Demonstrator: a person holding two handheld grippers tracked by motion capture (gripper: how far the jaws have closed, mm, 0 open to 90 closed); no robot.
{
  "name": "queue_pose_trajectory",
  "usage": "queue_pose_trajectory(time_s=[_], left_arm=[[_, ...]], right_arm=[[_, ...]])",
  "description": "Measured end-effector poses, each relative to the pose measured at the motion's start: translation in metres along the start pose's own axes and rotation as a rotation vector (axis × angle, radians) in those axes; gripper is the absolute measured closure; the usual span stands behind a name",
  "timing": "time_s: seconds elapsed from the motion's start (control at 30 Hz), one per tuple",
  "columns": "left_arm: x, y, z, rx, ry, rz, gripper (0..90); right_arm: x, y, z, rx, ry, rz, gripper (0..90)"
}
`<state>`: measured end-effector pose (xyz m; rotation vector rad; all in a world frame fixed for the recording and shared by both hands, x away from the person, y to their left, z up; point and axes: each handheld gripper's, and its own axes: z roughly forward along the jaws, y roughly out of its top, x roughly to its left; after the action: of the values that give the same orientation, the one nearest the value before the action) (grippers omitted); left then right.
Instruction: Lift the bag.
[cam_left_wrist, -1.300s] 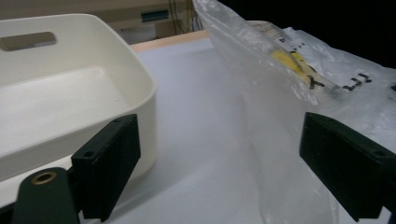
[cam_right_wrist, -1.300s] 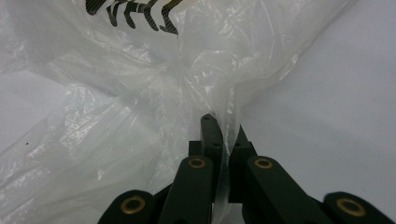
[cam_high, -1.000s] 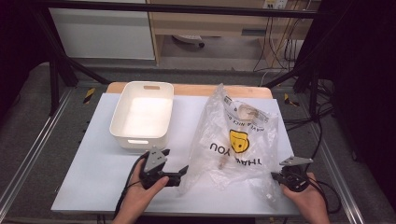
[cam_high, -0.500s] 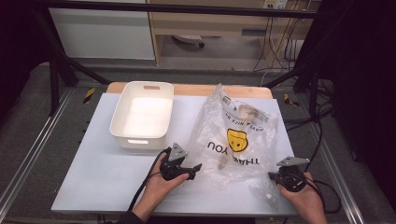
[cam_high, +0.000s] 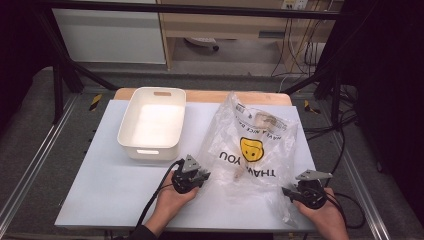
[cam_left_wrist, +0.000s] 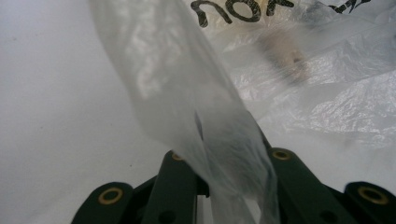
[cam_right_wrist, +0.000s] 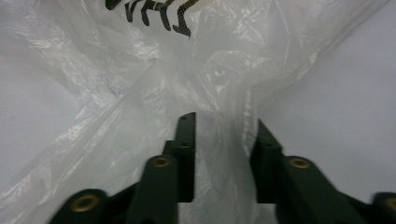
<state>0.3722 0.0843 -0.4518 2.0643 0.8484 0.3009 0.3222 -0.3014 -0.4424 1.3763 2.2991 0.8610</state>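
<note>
The worktop (cam_high: 125, 200) carries a white bin (cam_high: 152, 122) at eleven o'clock and the clear plastic bag (cam_high: 252, 145) at centre-right; since a second ago the left tool (cam_high: 192, 176) has slid in to the bag's left handle, its jaws closing until they pinch the film (cam_left_wrist: 205, 135); the right tool (cam_high: 300, 192), at five o'clock, has been parting its jaws, the other handle (cam_right_wrist: 224, 140) loose between them; I judge the bag is being repositioned; both hands lie low, tools pointing inward.
</note>
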Motion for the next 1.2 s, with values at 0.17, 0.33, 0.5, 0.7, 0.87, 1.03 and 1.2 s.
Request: queue_pose_trajectory(time_s=[0.17,0.33,0.5,0.7,0.87,1.03,1.2], left_arm=[[0.0,0.0,0.0,0.001,-0.002,0.007,82.1],[0.002,-0.003,0.001,0.005,0.002,0.006,82.7],[0.005,-0.006,0.002,0.012,-0.002,0.001,84.0],[0.005,-0.006,0.003,0.013,-0.007,-0.001,85.0],[0.004,-0.006,0.003,0.011,-0.007,0.005,86.8],[0.003,-0.006,0.003,0.014,-0.015,0.015,88.7],[0.003,-0.006,0.002,0.008,-0.025,0.008,89.6]], right_arm=[[0.005,-0.006,-0.001,-0.027,-0.007,0.005,34.2],[0.004,-0.01,-0.002,-0.056,-0.053,0.008,17.2],[0.0,-0.013,0.002,-0.04,-0.057,0.034,14.2],[0.014,-0.009,0.007,-0.028,-0.017,-0.034,22.9],[0.023,-0.004,0.007,-0.034,0.03,-0.085,50.5],[0.029,0.001,0.009,-0.024,0.054,-0.128,75.1],[0.031,0.005,0.012,-0.016,0.08,-0.139,90.0]])
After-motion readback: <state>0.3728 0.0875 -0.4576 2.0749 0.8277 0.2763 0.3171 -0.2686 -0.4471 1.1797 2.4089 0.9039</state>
